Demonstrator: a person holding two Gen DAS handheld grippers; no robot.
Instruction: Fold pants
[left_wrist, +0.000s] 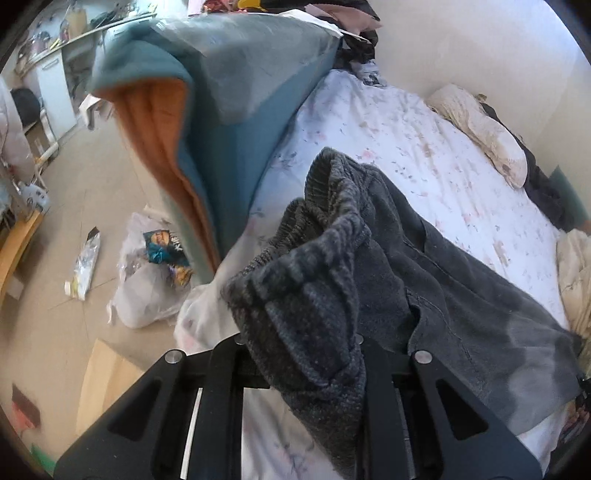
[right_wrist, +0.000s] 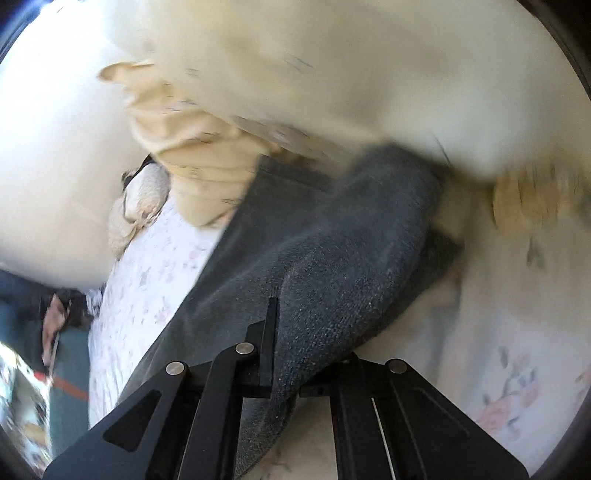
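Note:
Dark grey pants (left_wrist: 424, 266) lie across a white floral bed sheet (left_wrist: 424, 147). My left gripper (left_wrist: 301, 354) is shut on their ribbed elastic waistband (left_wrist: 314, 266), which bunches up above the jaws, lifted off the bed. In the right wrist view the same pants (right_wrist: 332, 240) stretch away over the sheet (right_wrist: 147, 266). My right gripper (right_wrist: 291, 332) is shut on a fold of the grey cloth, which covers the right finger and hangs down between the jaws. The view is blurred by motion.
A teal and orange blanket (left_wrist: 207, 122) hangs over the bed's left edge. Cream pillows (left_wrist: 484, 133) lie at the far side, and cream bedding (right_wrist: 332, 74) crowds the pants' far end. A white plastic bag (left_wrist: 147, 280) and litter lie on the floor.

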